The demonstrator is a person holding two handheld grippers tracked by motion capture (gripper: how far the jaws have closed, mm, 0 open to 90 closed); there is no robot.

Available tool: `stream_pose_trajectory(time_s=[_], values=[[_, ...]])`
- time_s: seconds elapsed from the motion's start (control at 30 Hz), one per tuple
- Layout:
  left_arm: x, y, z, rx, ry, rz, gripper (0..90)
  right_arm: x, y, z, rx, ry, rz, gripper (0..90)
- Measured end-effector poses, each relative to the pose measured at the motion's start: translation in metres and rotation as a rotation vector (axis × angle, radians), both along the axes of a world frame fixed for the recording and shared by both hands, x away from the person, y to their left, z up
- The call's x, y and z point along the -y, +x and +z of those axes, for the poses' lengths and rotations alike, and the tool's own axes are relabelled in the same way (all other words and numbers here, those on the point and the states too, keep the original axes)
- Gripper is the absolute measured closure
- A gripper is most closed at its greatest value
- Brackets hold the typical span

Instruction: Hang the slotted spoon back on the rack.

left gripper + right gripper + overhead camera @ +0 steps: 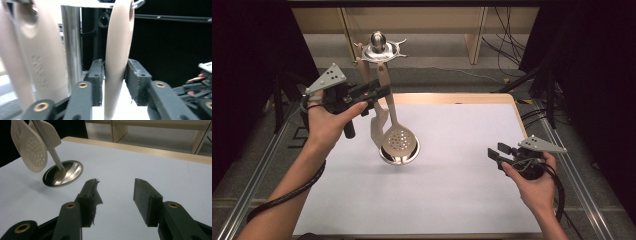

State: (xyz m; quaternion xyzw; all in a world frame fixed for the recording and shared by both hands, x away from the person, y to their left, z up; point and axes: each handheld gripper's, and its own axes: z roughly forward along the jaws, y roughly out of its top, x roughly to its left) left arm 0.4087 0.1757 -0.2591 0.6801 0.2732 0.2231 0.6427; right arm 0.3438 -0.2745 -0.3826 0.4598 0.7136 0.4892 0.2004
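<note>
Handle of skimmer stands between left gripper's parted fingers.

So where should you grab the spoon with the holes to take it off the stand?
Probably by the slotted spoon's flat handle, just below its hook, coming from the side. It hangs straight down there, thin enough for the left gripper, whose jaws already sit around it. The round bowl is too wide.

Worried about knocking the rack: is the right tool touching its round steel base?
Apart. The high view shows bare white table between the right tool and the steel base.
</note>
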Motion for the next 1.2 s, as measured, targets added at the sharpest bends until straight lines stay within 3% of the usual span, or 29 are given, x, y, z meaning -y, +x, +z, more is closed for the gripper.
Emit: stream_pose_trajectory(time_s=[0.1, 0.23, 0.37, 0.4, 0.43, 0.5, 0.6, 0.63, 0.7, 0.73, 0.77, 0.83, 0.87, 1.2], values=[[-0.007, -0.007, -0.008, 0.028, 0.007, 0.031, 57.2, 0.001, -0.001, -0.001, -0.013, -0.005, -0.002, 54.1], [-0.017, -0.019, -0.023, 0.051, 0.018, 0.063, 53.1, 0.004, 0.001, -0.004, 0.012, -0.030, 0.007, 53.1], [-0.023, -0.030, -0.038, 0.065, 0.026, 0.091, 47.4, 0.002, 0.000, -0.004, -0.024, -0.009, -0.008, 52.3], [-0.027, -0.039, -0.051, 0.054, 0.045, 0.120, 46.0, 0.002, 0.000, -0.005, -0.018, -0.006, -0.005, 52.2], [-0.029, -0.042, -0.058, 0.064, 0.065, 0.138, 45.2, 0.003, 0.001, -0.006, 0.007, -0.035, 0.006, 52.0], [-0.033, -0.048, -0.074, 0.062, 0.084, 0.161, 43.5, 0.004, 0.002, -0.007, 0.005, -0.049, 0.003, 51.8], [-0.041, -0.053, -0.098, 0.054, 0.081, 0.200, 41.5, 0.002, 0.001, -0.009, -0.009, -0.032, -0.004, 51.4], [-0.042, -0.055, -0.107, 0.050, 0.077, 0.216, 41.0, 0.002, -0.001, -0.008, -0.034, -0.039, -0.018, 51.4], [-0.045, -0.058, -0.121, 0.040, 0.079, 0.249, 40.5, 0.004, 0.001, -0.009, -0.012, -0.047, 0.001, 51.1], [-0.046, -0.059, -0.127, 0.032, 0.077, 0.259, 40.4, 0.002, 0.000, -0.009, -0.023, -0.029, -0.006, 51.0], [-0.047, -0.059, -0.131, 0.026, 0.081, 0.257, 40.4, 0.003, 0.001, -0.010, -0.005, -0.047, 0.005, 51.0], [-0.048, -0.059, -0.135, 0.031, 0.074, 0.253, 39.9, 0.004, 0.001, -0.011, 0.014, -0.057, 0.008, 50.8], [-0.048, -0.059, -0.136, 0.035, 0.073, 0.255, 39.8, 0.001, -0.001, -0.011, -0.031, -0.035, -0.005, 50.8], [-0.050, -0.057, -0.138, 0.022, 0.053, 0.278, 39.2, 0.001, -0.001, -0.011, -0.030, -0.028, -0.004, 49.7]])
